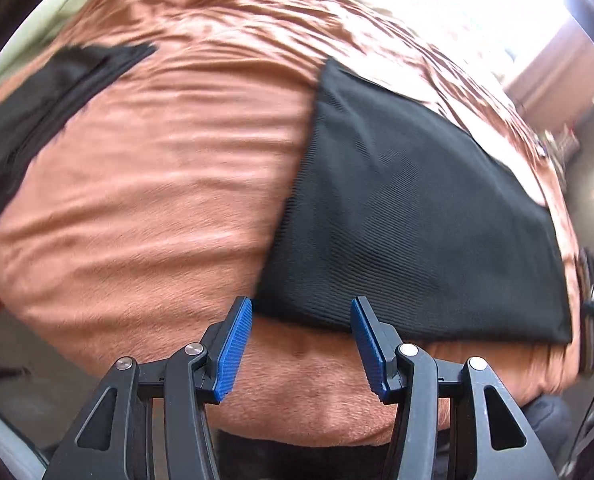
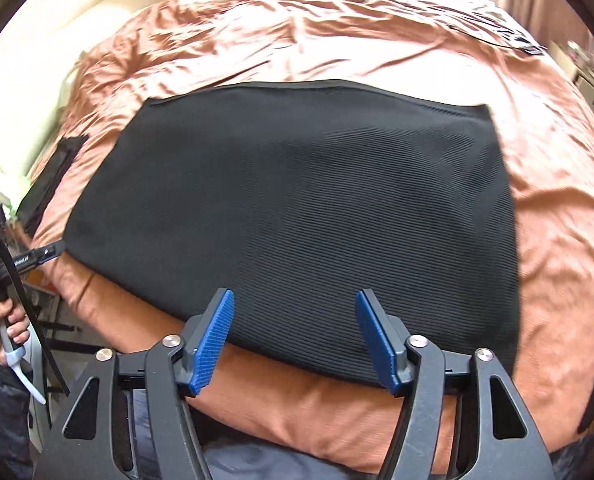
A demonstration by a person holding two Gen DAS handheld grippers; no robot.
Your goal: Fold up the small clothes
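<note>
Rumpled rust-orange bedspread (image 2: 377, 40) covers the bed and fills both views, with cream pillows (image 2: 57, 20) at the upper left of the right wrist view. On it, flat and smooth, lies a black ribbed garment (image 2: 297, 208), across the middle of the right wrist view and at the right of the left wrist view (image 1: 417, 208). A second dark piece (image 1: 49, 96) lies well apart at the upper left of the left wrist view.

Judging by its fine rib and the way it lies, the black garment is light, soft and limp; it should drape and slide easily, so a pinch at a near corner or along the near hem looks best.

Both claws hover over the near hem, gripping nothing. The right claw (image 2: 295, 340) is spread about halfway, its blue pads (image 2: 213, 344) clear of the cloth. The left claw (image 1: 301, 348) is likewise half spread and empty, above the garment's near left corner.
</note>
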